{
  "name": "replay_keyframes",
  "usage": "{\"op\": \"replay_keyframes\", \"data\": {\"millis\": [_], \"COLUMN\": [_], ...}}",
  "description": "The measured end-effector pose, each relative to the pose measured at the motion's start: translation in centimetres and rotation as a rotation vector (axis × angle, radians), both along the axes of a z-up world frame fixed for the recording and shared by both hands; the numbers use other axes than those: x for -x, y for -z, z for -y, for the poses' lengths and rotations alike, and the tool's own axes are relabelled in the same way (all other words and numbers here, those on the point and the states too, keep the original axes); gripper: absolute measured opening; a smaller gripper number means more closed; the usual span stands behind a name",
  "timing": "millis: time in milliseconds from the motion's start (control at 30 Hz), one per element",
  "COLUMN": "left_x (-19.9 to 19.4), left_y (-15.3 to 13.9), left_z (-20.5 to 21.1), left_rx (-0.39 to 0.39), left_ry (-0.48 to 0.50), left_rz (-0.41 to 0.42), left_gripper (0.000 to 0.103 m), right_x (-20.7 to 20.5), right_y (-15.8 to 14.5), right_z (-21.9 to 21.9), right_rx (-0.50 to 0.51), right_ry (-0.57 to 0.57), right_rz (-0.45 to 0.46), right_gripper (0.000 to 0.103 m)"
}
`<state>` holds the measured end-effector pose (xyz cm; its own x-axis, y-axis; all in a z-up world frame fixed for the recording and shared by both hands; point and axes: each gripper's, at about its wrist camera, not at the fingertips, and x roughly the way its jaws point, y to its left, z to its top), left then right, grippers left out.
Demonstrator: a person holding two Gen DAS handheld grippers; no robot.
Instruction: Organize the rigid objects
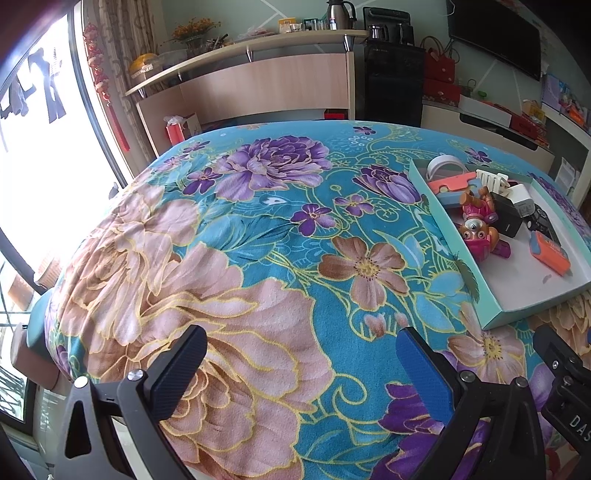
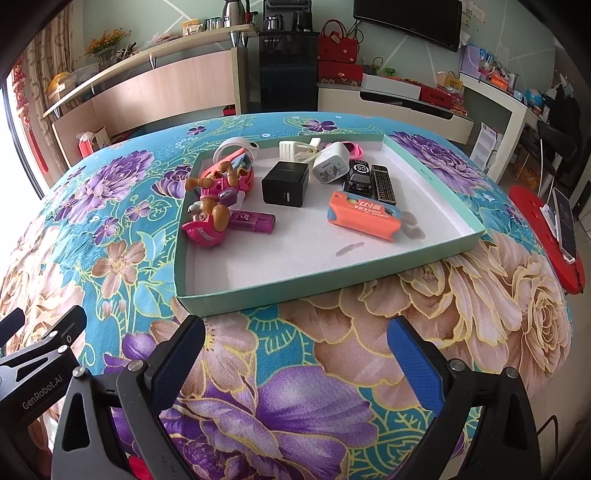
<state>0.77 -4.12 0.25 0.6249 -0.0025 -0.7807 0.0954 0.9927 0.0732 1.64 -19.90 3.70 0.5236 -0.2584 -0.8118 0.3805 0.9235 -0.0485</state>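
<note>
A shallow mint-green box lid [image 2: 295,293] [image 1: 443,236] lies on the flowered table. Inside it are a pink toy dog [image 2: 210,218] [image 1: 478,221], a magenta lighter [image 2: 255,221], a black charger cube [image 2: 284,184] [image 1: 508,218], a white plug adapter [image 2: 330,162], an orange carrot knife [image 2: 364,216] [image 1: 550,253], a black toy car [image 2: 359,179], a dark harmonica-like bar [image 2: 384,184], a white clip [image 2: 295,150] and a white ring [image 2: 236,146]. My right gripper [image 2: 295,350] is open just short of the lid's near wall. My left gripper [image 1: 301,354] is open over bare cloth, left of the lid.
The table wears a teal cloth [image 1: 258,229] with big purple and pink flowers. A red stool [image 2: 546,229] with a phone on it stands to the right. Behind are a wooden counter [image 2: 166,85], a black water dispenser [image 2: 288,70] and a TV [image 2: 410,22].
</note>
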Motion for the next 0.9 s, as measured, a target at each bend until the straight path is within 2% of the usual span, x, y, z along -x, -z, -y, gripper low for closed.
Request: {"op": "replay_keyframes", "data": {"millis": [900], "left_x": [-0.12], "left_y": [0.19], "left_z": [0.28], "left_rx": [-0.001], "left_ry": [0.028], "left_rz": [-0.017], "left_gripper": [0.103], "right_x": [-0.07], "right_y": [0.26], "right_z": [0.26], "right_rx": [-0.012], "right_ry": [0.005], "right_rz": [-0.008], "right_gripper": [0.099]}}
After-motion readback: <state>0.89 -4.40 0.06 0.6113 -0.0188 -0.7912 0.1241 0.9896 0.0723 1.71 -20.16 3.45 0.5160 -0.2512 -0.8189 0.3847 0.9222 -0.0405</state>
